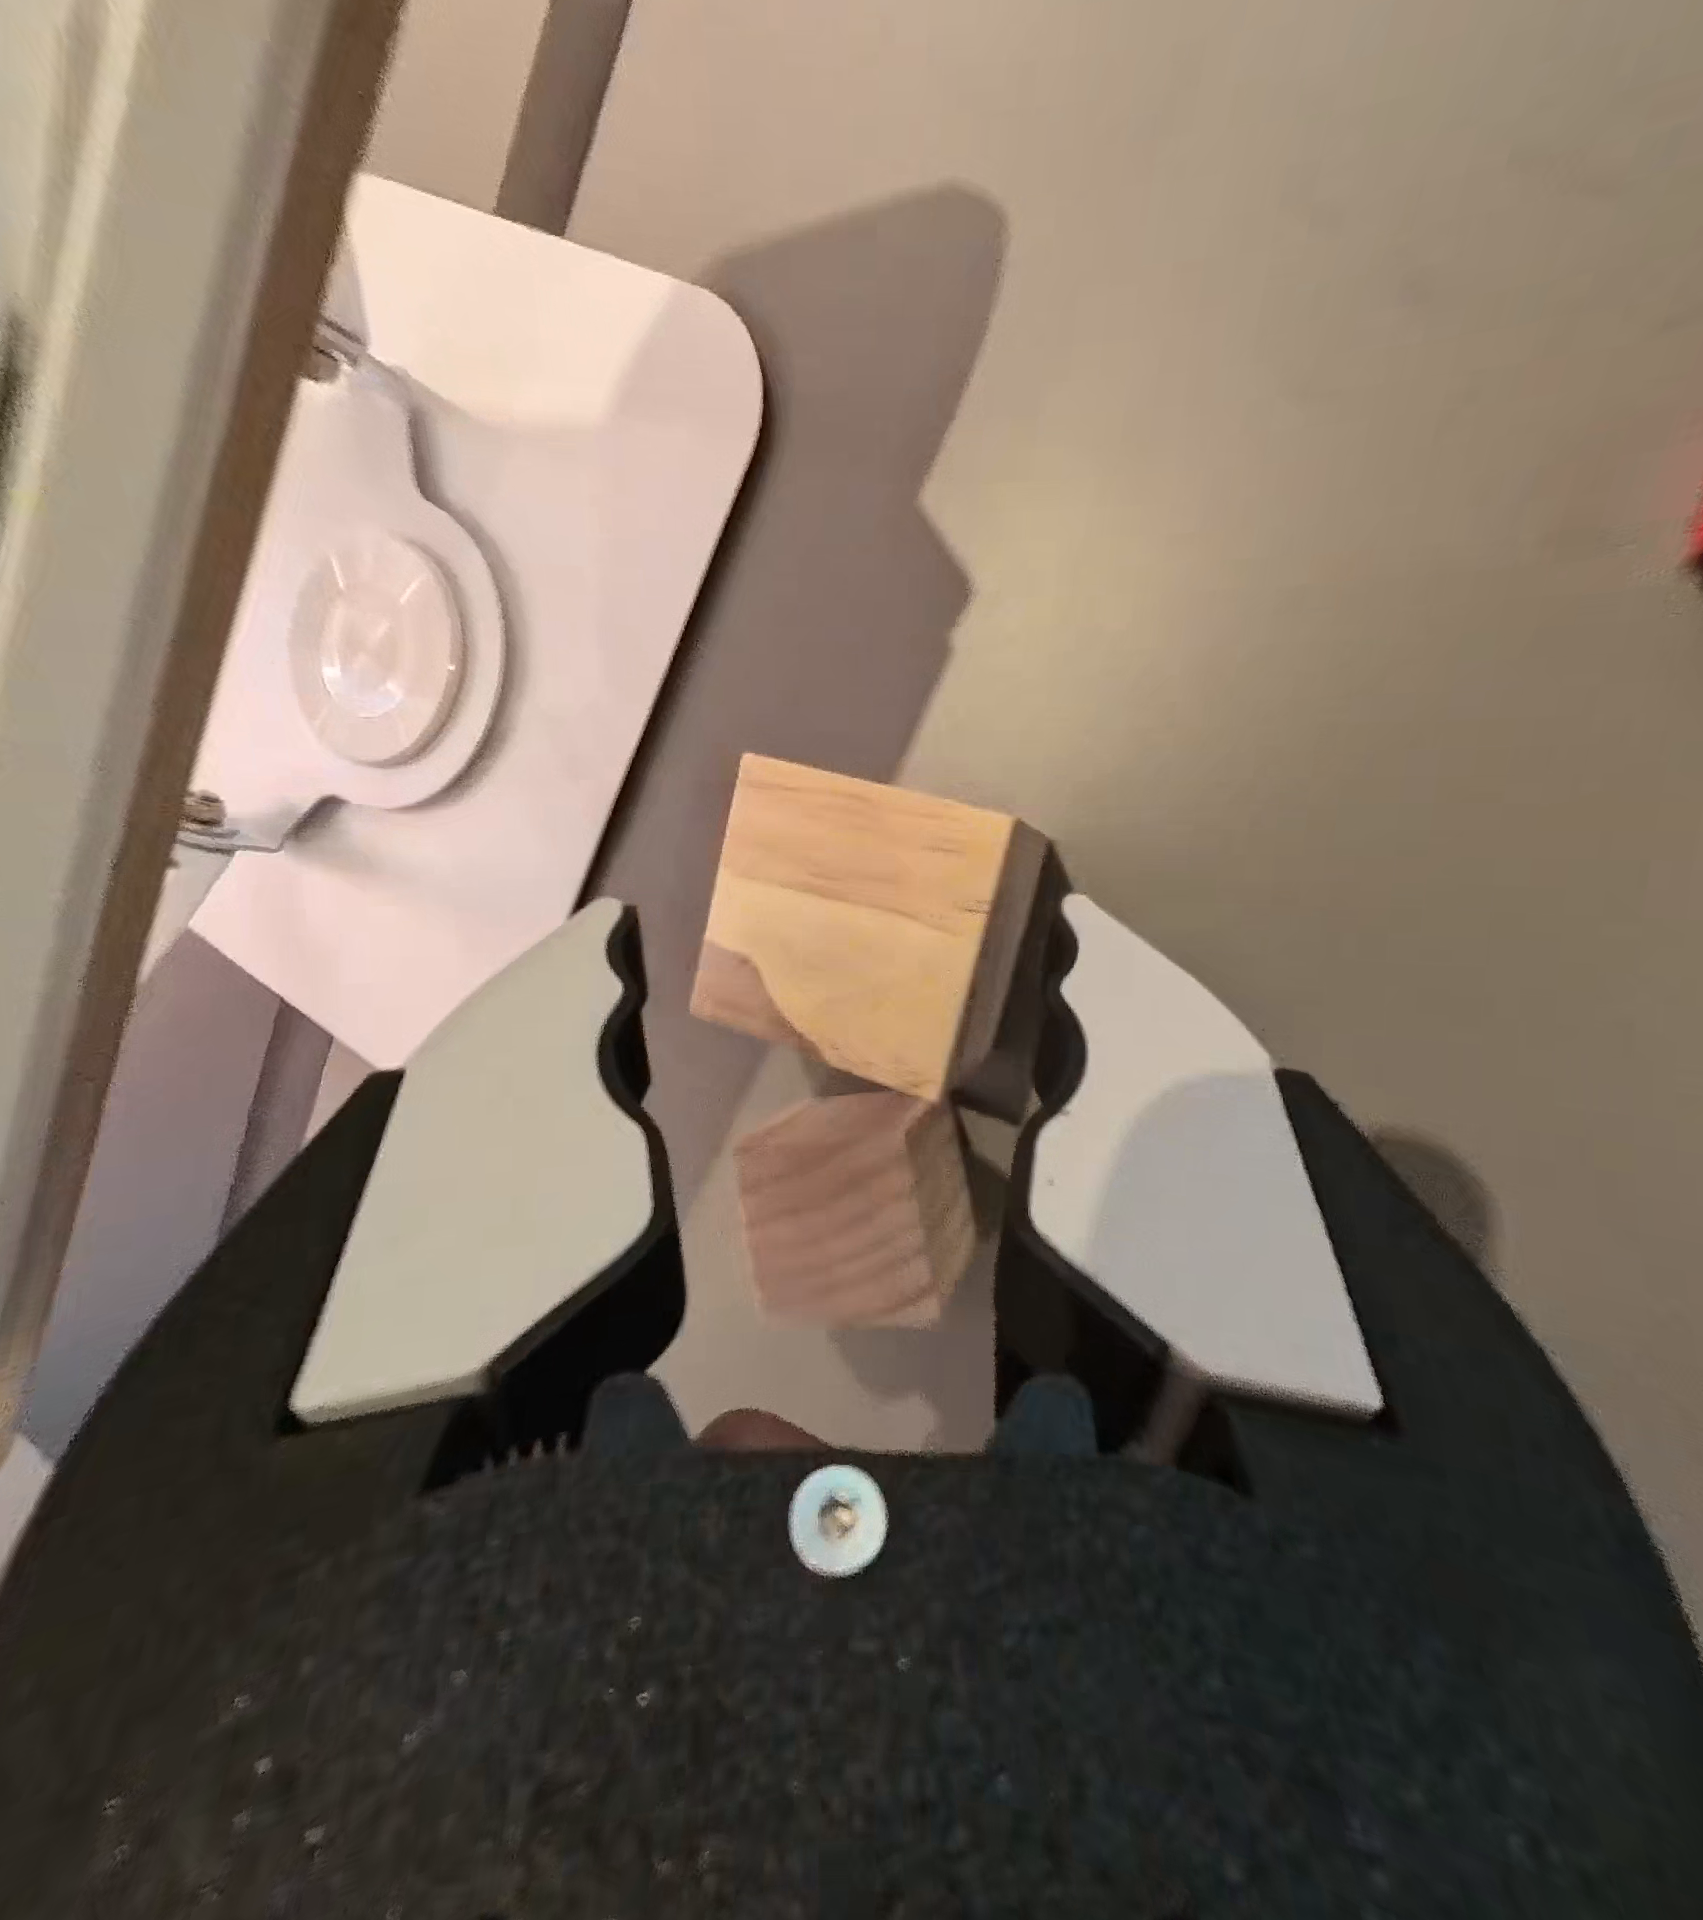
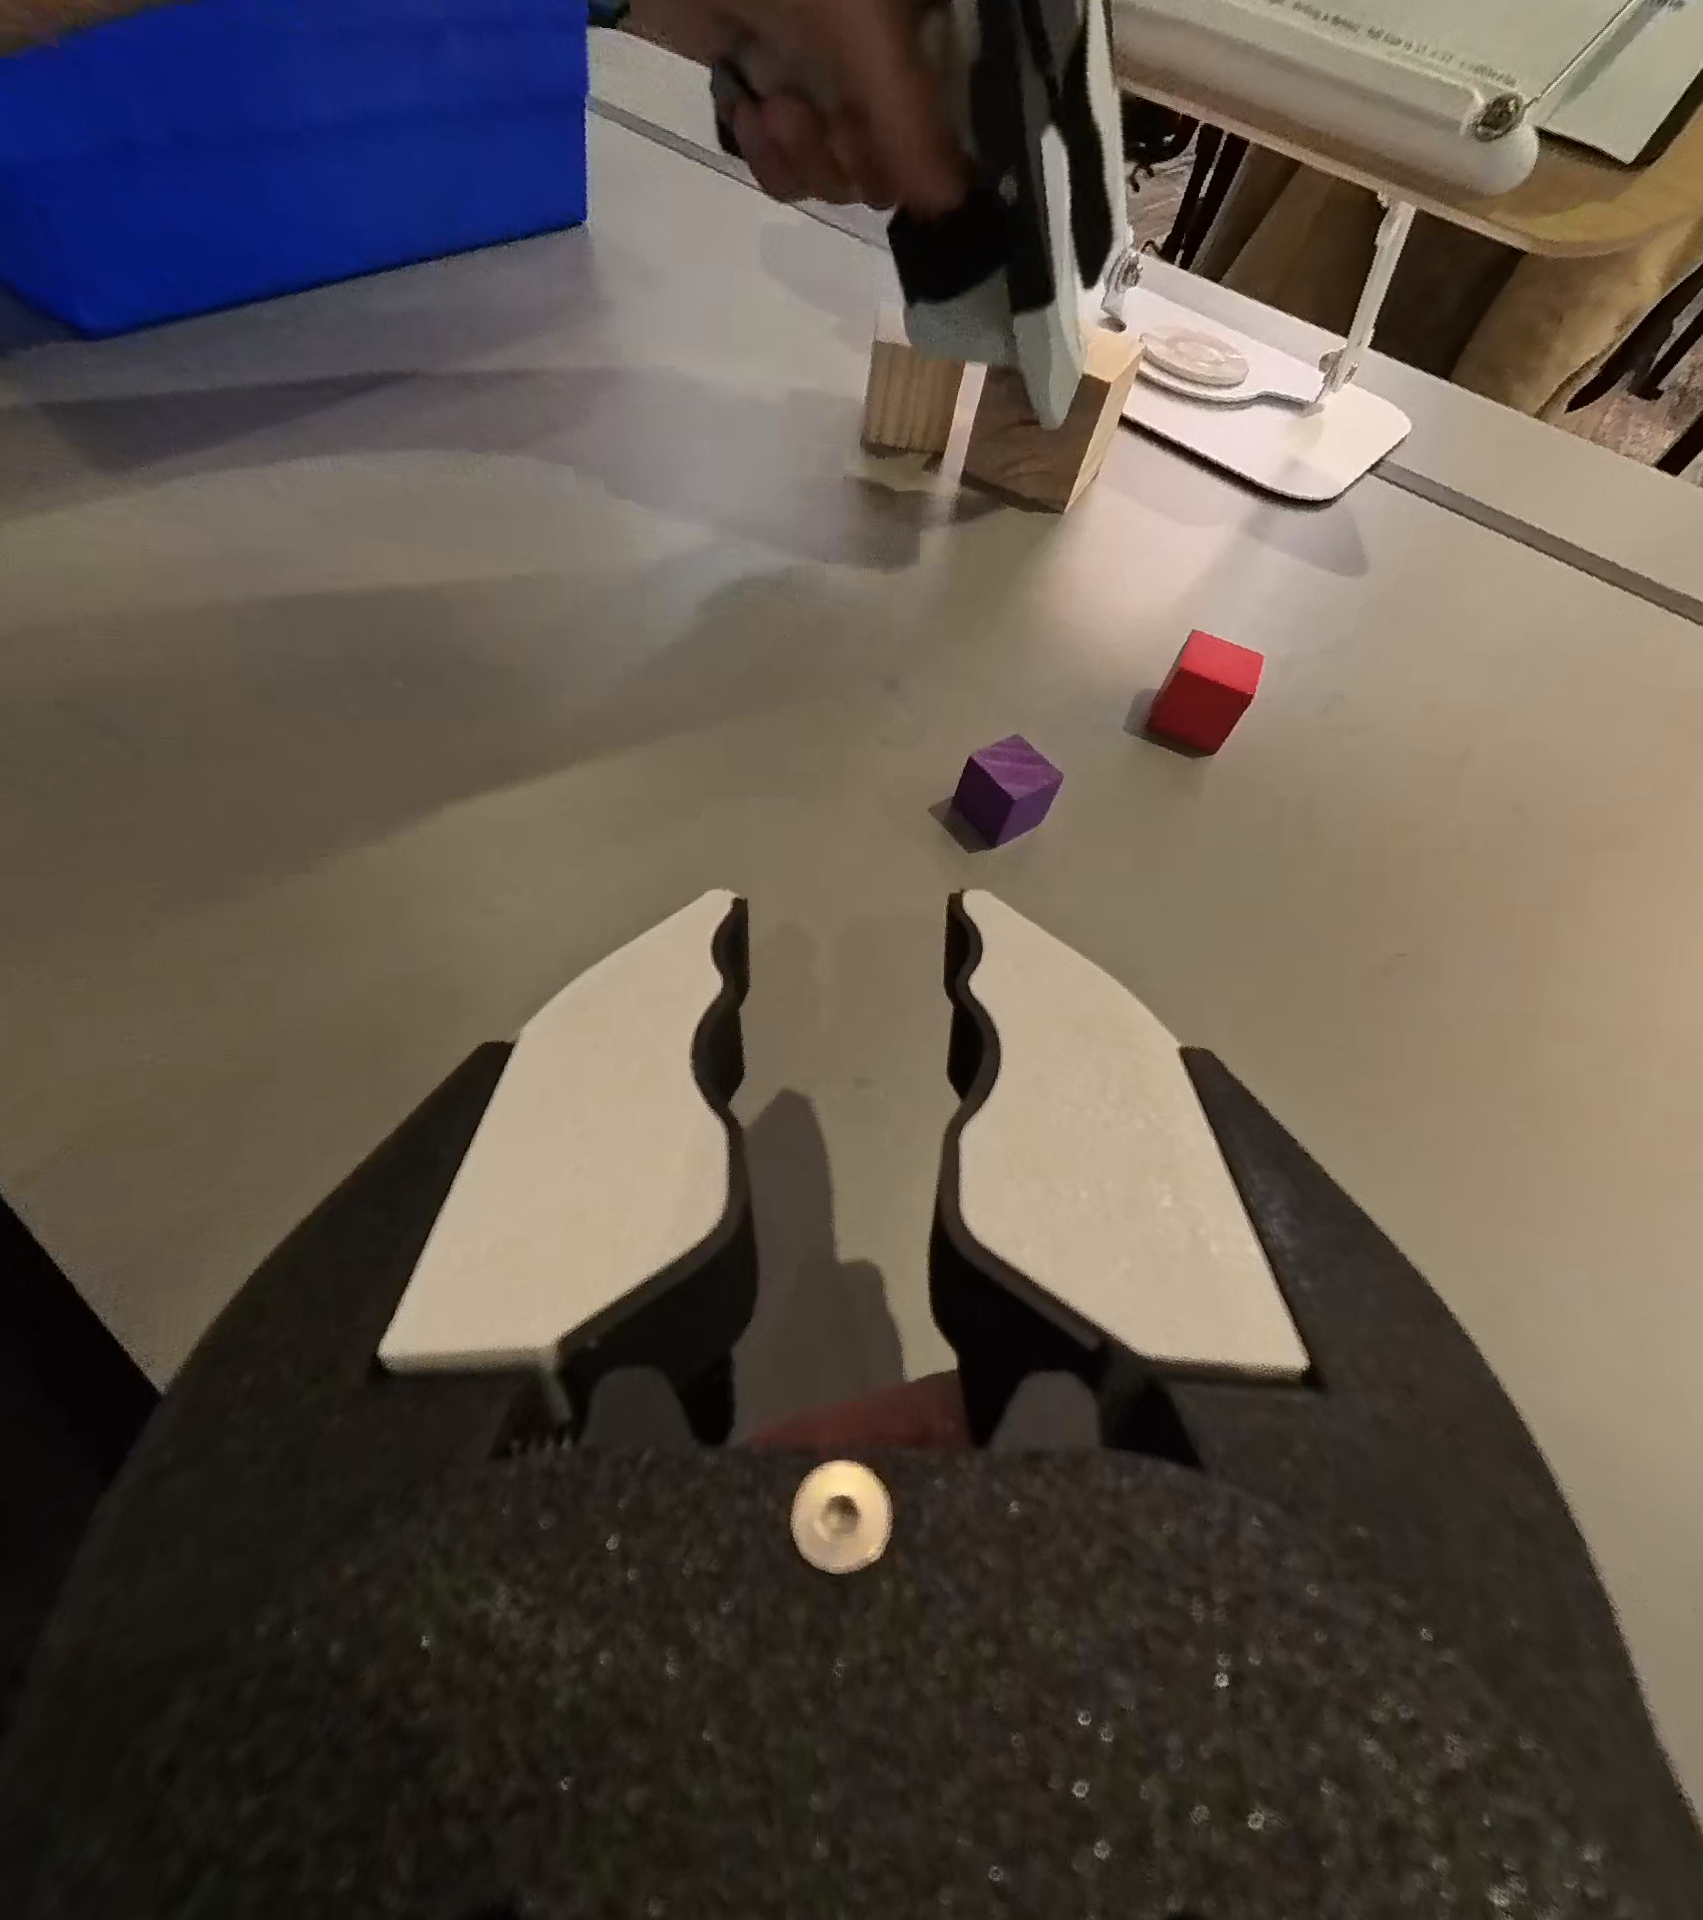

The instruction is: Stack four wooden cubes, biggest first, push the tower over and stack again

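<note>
Four cubes unstacked. Left gripper (image 1: 842, 997) jaws gaped around large pale wooden cube (image 1: 852, 925), not clamped; smaller pale wooden cube (image 1: 847, 1216) at 6 o'clock. Right gripper (image 2: 847, 935) half-open, empty; red painted cube (image 2: 1205, 691), purple painted cube (image 2: 1008, 787) at 1 o'clock. Next, probably: close, seat base.

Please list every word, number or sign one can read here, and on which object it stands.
None can be read.
The white board has a row of small print along its edge, too blurred to read.
The red cube, purple cube and blue bin show no writing.
</note>
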Demonstrator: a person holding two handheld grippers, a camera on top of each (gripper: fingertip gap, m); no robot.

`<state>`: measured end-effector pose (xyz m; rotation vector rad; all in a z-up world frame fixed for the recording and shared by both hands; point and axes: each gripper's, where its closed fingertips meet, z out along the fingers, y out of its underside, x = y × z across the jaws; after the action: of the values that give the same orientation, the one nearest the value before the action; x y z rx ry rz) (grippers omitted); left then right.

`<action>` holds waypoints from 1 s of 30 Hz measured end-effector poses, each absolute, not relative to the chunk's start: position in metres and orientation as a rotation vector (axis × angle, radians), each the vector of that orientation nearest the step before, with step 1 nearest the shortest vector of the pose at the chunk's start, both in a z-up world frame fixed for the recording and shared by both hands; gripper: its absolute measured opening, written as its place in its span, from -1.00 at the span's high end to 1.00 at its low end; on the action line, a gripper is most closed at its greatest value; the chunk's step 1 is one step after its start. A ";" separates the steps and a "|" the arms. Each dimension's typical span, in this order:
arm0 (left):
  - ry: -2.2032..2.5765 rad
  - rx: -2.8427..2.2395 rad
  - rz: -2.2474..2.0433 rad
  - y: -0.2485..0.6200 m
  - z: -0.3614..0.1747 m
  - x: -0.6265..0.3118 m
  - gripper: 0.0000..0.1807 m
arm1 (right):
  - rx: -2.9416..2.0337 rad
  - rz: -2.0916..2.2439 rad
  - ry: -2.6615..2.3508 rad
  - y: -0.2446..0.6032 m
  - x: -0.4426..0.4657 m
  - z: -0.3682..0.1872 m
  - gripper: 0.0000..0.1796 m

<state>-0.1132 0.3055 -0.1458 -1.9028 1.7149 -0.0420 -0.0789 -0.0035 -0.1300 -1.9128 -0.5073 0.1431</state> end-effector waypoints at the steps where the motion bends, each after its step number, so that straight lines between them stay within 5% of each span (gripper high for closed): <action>1: 1.740 -1.915 0.002 0.310 -0.153 -0.116 0.21 | -1.911 0.142 -0.511 -0.004 -0.079 -0.130 0.60; 12: 1.933 -1.667 -0.188 0.214 -0.101 -0.124 0.32 | -1.912 0.174 -0.505 -0.004 -0.079 -0.130 0.62; 18: 2.014 -1.595 -0.184 0.149 -0.133 -0.164 0.32 | -1.911 0.157 -0.521 -0.004 -0.081 -0.130 0.63; 24: 1.944 -1.614 -0.253 0.133 -0.158 -0.174 0.32 | -1.919 0.152 -0.524 -0.005 -0.081 -0.132 0.63; 27: 1.881 -1.594 -0.327 0.135 -0.139 -0.171 0.13 | -1.924 0.150 -0.530 -0.005 -0.081 -0.133 0.63; 30: 1.745 -1.616 -0.368 0.164 -0.101 -0.169 0.14 | -1.929 0.152 -0.532 -0.004 -0.082 -0.133 0.63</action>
<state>-0.1686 0.1639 -0.1015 -1.6158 1.7451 -0.3684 -0.0817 -0.0042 -0.1334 -1.9292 -0.5324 0.1519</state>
